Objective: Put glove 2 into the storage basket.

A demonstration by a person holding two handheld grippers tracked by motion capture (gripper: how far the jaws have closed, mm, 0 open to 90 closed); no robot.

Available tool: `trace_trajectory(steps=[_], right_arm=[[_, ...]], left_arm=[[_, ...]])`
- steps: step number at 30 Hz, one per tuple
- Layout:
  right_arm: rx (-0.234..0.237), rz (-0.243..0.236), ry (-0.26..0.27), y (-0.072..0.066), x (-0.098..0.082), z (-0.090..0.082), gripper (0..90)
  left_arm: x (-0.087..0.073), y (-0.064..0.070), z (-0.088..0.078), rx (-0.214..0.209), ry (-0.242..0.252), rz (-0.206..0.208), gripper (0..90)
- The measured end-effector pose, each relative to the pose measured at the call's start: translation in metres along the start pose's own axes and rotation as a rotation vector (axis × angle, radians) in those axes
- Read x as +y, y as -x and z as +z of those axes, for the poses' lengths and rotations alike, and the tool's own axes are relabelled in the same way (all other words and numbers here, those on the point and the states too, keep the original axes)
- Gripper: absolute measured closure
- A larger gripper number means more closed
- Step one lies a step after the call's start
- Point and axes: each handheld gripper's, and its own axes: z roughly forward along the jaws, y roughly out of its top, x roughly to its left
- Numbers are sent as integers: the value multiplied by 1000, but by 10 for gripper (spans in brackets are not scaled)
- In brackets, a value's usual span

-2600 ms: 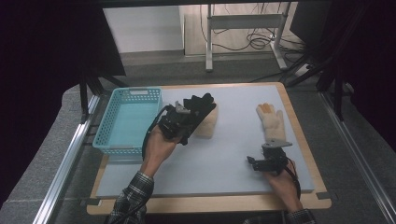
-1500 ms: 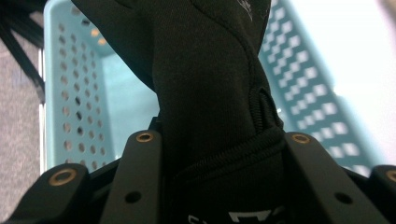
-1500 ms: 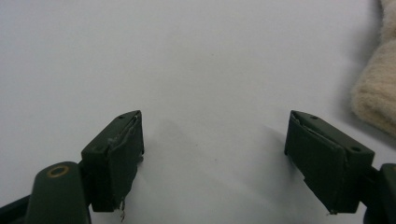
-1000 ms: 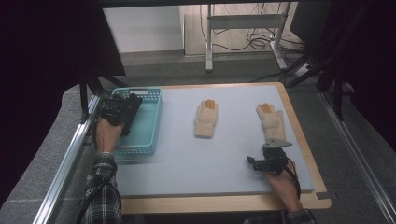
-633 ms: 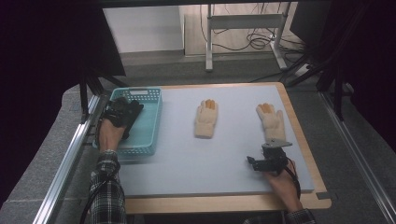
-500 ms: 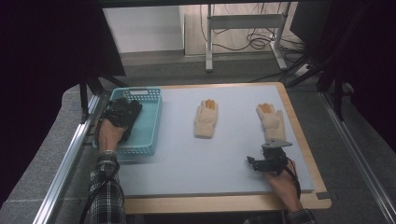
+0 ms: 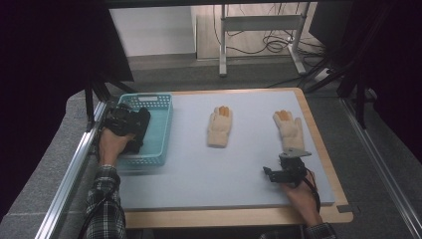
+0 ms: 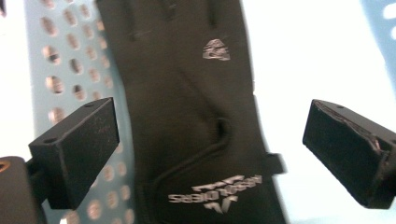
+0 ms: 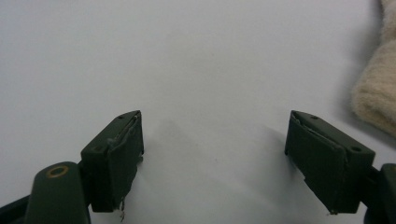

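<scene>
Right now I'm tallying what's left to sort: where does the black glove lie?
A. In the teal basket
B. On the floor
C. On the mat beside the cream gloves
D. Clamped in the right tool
A: the black glove lies in the teal basket, between the open jaws of the left tool, which have just been opening.
</scene>
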Motion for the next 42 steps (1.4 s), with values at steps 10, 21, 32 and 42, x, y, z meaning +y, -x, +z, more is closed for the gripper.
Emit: trace_trajectory(steps=[10, 21, 32, 42], right_arm=[[-1, -2, 0, 0, 0, 0, 191], [-1, -2, -1, 0, 0, 0, 192], [-1, -2, -1, 0, 0, 0, 191], [-1, -2, -1, 0, 0, 0, 191]], left_arm=[[4, 20, -27, -70, 86, 69, 15], [8, 45, -44, -146, 172, 127, 0], [14, 77, -58, -226, 224, 191, 0], [20, 111, -68, -293, 266, 247, 6]])
